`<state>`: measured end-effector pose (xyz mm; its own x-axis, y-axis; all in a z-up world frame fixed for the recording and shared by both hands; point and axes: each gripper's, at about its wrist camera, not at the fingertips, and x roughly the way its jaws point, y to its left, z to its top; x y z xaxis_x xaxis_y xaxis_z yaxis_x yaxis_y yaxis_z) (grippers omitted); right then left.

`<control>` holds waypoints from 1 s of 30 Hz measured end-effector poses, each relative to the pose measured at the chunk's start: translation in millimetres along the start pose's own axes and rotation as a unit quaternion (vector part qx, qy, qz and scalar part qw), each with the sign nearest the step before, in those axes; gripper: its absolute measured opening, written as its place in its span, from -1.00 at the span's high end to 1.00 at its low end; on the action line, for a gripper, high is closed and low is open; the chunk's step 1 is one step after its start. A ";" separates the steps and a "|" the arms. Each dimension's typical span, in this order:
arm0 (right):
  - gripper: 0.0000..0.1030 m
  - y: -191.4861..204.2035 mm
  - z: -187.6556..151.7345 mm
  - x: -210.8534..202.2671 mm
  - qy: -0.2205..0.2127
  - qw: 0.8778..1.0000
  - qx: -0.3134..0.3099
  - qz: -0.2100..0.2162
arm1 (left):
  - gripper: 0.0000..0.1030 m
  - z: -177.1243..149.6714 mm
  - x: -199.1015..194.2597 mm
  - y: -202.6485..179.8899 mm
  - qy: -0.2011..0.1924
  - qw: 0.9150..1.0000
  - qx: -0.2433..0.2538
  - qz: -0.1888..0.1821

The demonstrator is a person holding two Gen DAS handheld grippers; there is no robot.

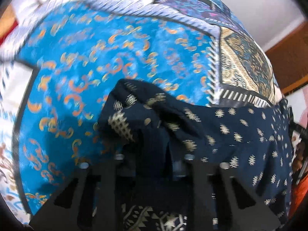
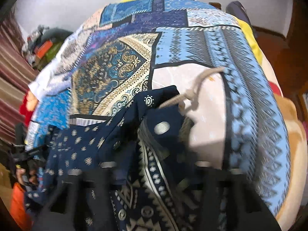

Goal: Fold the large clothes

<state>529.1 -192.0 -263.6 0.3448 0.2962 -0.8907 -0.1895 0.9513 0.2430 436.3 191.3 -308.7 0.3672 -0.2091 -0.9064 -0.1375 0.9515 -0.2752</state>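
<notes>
A navy garment (image 1: 240, 134) with small cream motifs lies on a patchwork bedspread (image 1: 86, 53). One bunched fold of it rises between the black fingers of my left gripper (image 1: 154, 157), which is shut on the cloth. In the right wrist view the same garment (image 2: 80, 144) shows a cream-patterned border and a pale drawstring (image 2: 194, 94). My right gripper (image 2: 154, 165) is shut on that edge, and the cloth hides its fingertips. Both grippers point steeply down at the bed.
The bedspread (image 2: 192, 44) covers the whole bed. A heap of clothes (image 2: 44, 42) and a striped curtain (image 2: 11, 67) are at the left. A yellow cloth (image 2: 250, 36) and brown wooden furniture (image 2: 279, 57) are at the right. An orange sleeve (image 2: 17, 202) shows low at the left.
</notes>
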 end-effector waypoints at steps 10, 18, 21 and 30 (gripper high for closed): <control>0.82 48.9 59.3 -2.3 -0.060 0.993 -0.077 -0.063 | 0.67 69.1 -74.3 -26.1 -0.115 0.989 0.068 0.071; 0.80 75.0 108.1 41.2 -0.070 0.980 -0.123 -0.138 | 0.64 114.4 -34.9 9.8 -0.079 0.987 0.035 0.137; 0.78 75.6 105.7 47.6 -0.078 0.976 -0.138 -0.150 | 0.42 117.1 -11.7 25.5 -0.061 0.987 0.023 0.148; -0.79 48.5 95.4 36.6 -0.093 0.964 -0.143 -0.206 | -0.12 97.5 -16.6 39.9 -0.073 0.982 0.023 0.170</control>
<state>620.2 -126.9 -247.8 0.5989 -0.0653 -0.7982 -0.2381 0.9371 -0.2553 514.4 254.8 -273.4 0.4358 0.1542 -0.8867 -0.2339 0.9708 0.0538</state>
